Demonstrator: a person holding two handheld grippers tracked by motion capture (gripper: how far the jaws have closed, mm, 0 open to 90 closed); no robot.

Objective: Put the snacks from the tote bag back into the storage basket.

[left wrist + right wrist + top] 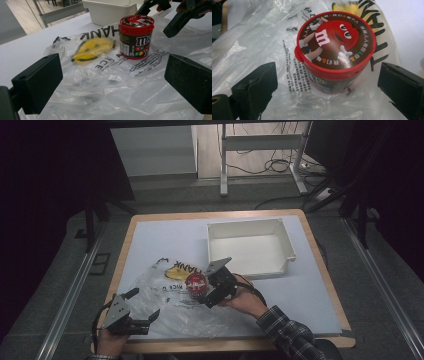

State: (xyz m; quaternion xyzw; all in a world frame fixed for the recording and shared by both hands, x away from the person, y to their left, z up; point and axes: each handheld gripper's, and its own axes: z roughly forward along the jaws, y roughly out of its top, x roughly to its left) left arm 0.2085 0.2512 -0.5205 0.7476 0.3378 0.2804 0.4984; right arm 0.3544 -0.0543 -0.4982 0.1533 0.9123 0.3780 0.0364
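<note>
Tub: round red-lidded brown plastic candy tub [196, 286] stands upright on the clear printed plastic bag [170, 307].
Right gripper [206, 292]: jaws spread, just beside the tub.
Left gripper [142, 309]: jaws spread, over the bag edge.

Dim high view, dark surround, soft glare on plastic bag [105, 82]

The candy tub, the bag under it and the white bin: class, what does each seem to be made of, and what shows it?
Candy tub: probably glossy plastic, judging by its moulded red lid and printed wrap.
Bag: thin clear plastic film; it crinkles, glints and shows the table through.
White bin: likely rigid matte plastic, with straight moulded walls and rim.
</note>
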